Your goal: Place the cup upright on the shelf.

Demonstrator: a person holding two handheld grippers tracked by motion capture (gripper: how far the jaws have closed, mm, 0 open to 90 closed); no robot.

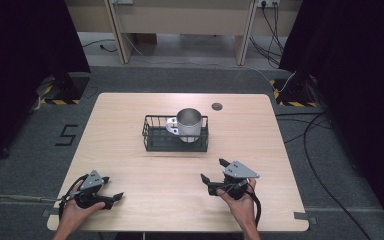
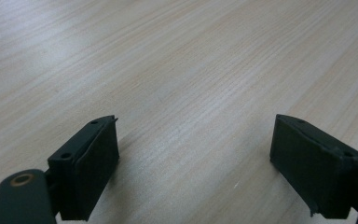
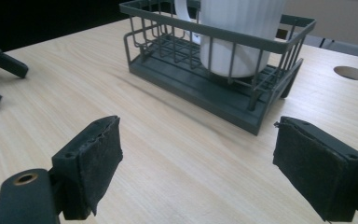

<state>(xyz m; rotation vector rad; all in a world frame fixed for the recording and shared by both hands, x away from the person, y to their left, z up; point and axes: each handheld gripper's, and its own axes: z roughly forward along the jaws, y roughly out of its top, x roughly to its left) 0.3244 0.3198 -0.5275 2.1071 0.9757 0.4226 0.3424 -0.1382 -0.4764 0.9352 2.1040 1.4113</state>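
A dark wire basket [image 1: 155, 137] stands in the middle of the wooden table, with a pale mug [image 1: 189, 123] upright in its right half, handle to the left. In the right gripper view the basket [image 3: 242, 116] and mug [image 3: 242, 18] lie just ahead. My left gripper [image 1: 112, 187] rests near the front left corner, open, nothing between its pads [image 2: 98, 163] but bare wood. My right gripper [image 1: 212, 169] is open too, a short way in front of the basket and apart from it, its fingers [image 3: 98, 158] wide. The left gripper [image 3: 9, 84] appears at that view's left edge.
A round cable hole [image 1: 217, 106] sits in the table top behind the basket, right of centre. Bare wood [image 1: 155, 170] lies between the two grippers and the basket. Cables run over the grey floor at the right, and black curtains hang on both sides.
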